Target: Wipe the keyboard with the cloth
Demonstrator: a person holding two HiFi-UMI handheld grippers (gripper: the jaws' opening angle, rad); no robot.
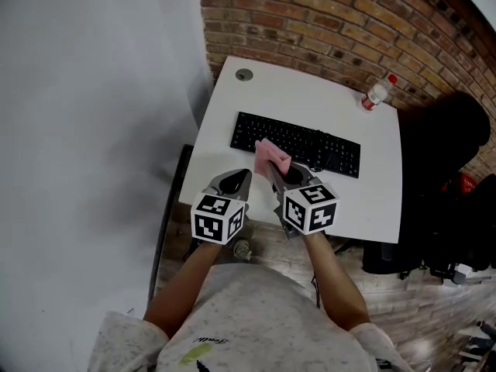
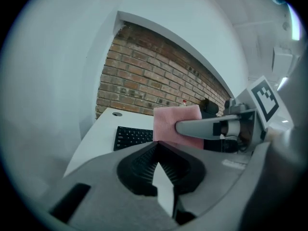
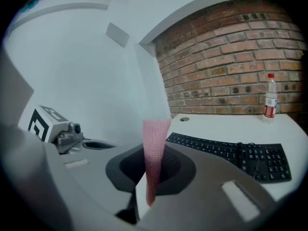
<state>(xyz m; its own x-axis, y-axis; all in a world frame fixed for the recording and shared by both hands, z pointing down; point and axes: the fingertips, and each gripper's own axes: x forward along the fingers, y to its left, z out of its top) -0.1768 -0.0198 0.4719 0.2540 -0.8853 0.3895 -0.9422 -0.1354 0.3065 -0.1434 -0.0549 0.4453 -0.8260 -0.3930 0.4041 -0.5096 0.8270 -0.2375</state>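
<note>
A black keyboard [image 1: 294, 144] lies across the middle of the white desk [image 1: 372, 192]. My right gripper [image 1: 280, 178] hovers over the desk's near edge, shut on a pink cloth [image 1: 271, 157] that sticks up from its jaws just in front of the keyboard. In the right gripper view the cloth [image 3: 155, 143] stands as a thin strip pinched between the pads, with the keyboard [image 3: 231, 153] beyond. My left gripper [image 1: 235, 183] is close beside it on the left, shut and holding nothing. In the left gripper view the cloth [image 2: 168, 121] shows in front of the keyboard [image 2: 132, 136].
A water bottle with a red cap [image 1: 378, 91] stands at the desk's far right corner. A round cable grommet [image 1: 244, 74] is at the far left. A brick wall [image 1: 333, 14] runs behind the desk, a white wall stands at left, and a black chair [image 1: 449, 138] at right.
</note>
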